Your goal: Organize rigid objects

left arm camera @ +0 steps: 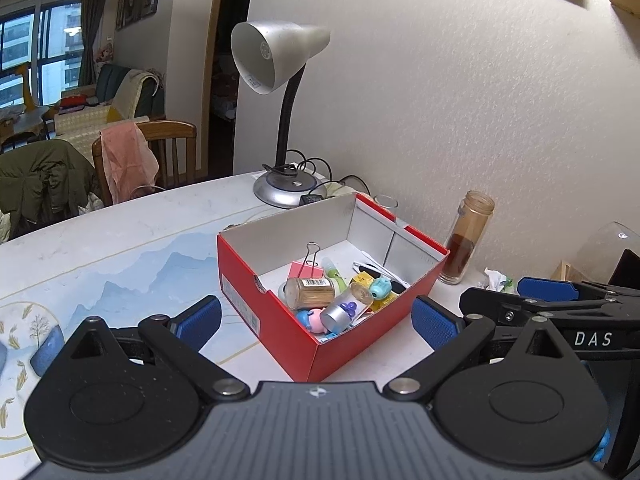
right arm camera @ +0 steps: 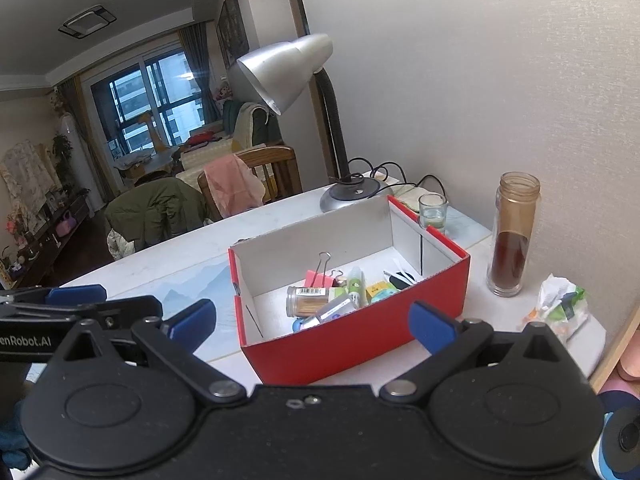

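A red cardboard box [left arm camera: 276, 320] with a white inside stands on the table; it also shows in the right wrist view [right arm camera: 360, 344]. Inside lie several small items: a toothpick jar [left arm camera: 312, 291], a pink binder clip [left arm camera: 310, 264], a clear vial with a silver cap [left arm camera: 348, 308], a teal bead [left arm camera: 379, 287] and a green tube [right arm camera: 354, 284]. My left gripper [left arm camera: 316, 320] is open and empty, its blue pads at either side of the box's near corner. My right gripper [right arm camera: 312, 320] is open and empty just in front of the box.
A silver desk lamp [left arm camera: 280, 60] with its cable stands behind the box. A glass bottle of brown liquid [right arm camera: 514, 236] and a small glass [right arm camera: 432, 210] stand by the wall. Crumpled wrappers [right arm camera: 560, 304] lie at the right. A wooden chair [left arm camera: 160, 148] stands beyond the table.
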`<state>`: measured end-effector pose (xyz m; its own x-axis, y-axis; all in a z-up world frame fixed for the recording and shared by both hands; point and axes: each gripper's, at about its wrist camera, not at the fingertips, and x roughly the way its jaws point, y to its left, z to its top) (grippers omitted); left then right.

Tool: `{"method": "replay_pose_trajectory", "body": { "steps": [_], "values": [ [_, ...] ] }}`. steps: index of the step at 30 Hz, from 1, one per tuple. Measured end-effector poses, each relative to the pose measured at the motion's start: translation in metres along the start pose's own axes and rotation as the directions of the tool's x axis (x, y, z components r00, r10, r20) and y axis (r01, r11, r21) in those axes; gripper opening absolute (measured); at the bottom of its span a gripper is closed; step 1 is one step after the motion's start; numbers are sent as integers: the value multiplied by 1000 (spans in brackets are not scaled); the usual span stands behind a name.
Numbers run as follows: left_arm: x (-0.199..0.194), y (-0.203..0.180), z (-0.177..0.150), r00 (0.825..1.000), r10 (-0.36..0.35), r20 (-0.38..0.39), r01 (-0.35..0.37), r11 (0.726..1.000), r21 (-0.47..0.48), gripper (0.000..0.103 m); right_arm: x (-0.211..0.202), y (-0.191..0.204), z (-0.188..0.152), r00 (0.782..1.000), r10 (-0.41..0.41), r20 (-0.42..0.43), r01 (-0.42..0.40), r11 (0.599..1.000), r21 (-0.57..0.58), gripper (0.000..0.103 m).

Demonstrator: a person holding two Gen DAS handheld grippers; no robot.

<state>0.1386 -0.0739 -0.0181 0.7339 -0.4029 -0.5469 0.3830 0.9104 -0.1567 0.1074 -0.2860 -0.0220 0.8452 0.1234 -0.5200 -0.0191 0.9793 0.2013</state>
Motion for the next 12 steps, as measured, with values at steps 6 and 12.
{"method": "replay_pose_trajectory", "body": {
  "steps": [6,12],
  "values": [
    [1,0,0,1000,1,-8,-1,1000,1,102,-1,0,0,1000,-7,6,7,1000,13,103],
    [1,3,0,1000,9,-6,-9,1000,1,102,-1,0,0,1000,-16,1,16,999,34,103]
  ]
}}
